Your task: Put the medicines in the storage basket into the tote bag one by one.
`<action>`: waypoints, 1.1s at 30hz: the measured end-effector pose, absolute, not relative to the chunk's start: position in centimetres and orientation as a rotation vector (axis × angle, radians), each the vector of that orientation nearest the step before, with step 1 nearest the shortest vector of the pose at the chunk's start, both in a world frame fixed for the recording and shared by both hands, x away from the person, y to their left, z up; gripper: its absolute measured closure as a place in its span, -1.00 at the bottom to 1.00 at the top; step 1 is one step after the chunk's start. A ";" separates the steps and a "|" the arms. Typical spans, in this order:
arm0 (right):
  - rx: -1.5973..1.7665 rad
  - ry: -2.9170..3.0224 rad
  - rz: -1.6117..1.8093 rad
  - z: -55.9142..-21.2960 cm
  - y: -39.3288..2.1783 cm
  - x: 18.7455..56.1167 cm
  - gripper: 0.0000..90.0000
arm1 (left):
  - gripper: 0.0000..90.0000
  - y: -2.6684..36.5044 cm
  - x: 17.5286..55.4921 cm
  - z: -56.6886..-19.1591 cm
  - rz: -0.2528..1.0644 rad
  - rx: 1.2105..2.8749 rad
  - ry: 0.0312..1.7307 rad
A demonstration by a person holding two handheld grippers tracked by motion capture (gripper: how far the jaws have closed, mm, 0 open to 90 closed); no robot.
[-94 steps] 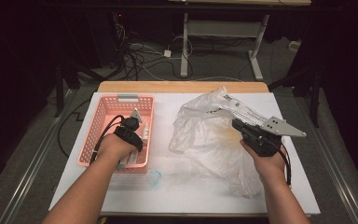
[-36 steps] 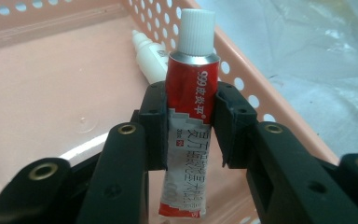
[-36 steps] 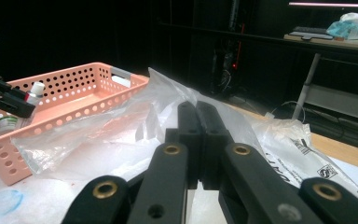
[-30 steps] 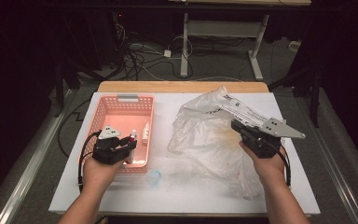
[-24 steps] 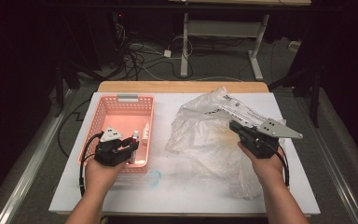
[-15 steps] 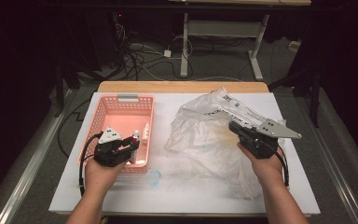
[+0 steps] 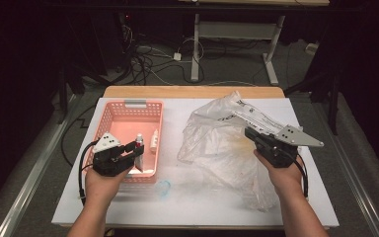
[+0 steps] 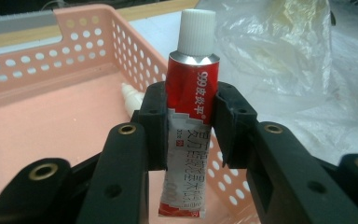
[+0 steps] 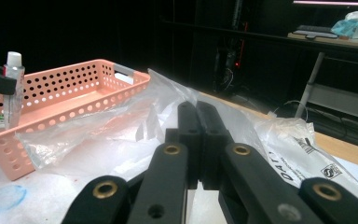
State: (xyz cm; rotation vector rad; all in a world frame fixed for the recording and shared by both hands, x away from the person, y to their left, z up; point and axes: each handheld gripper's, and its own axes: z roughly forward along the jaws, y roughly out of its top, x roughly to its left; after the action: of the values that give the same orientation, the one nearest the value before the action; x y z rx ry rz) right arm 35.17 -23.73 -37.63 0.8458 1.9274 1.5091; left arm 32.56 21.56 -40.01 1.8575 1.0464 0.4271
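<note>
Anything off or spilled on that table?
Yes: a faint blue smudge marks the white table just in front of the pink perforated plastic basket, like a stain. The crumpled clear plastic bag sprawls loosely. The red-and-white tube is held upright in the left hand-held gripper, undamaged.

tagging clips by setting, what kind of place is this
Probably a lab or workshop set up for recording, not a home: a white-topped table in a dark room, loose cables on the floor, and bare desk frames behind it.
</note>
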 end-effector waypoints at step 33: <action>0.832 1.931 1.514 -37.5 -23.5 35.1 1.00 | 0.47 17.4 30.0 -36.8 0.319 1.798 0.838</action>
State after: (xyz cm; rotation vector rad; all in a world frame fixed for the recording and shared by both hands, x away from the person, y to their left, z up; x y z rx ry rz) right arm 35.13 -23.48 -37.52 0.8323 1.9305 1.5139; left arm 30.04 17.35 -36.79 1.7980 0.8376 0.3192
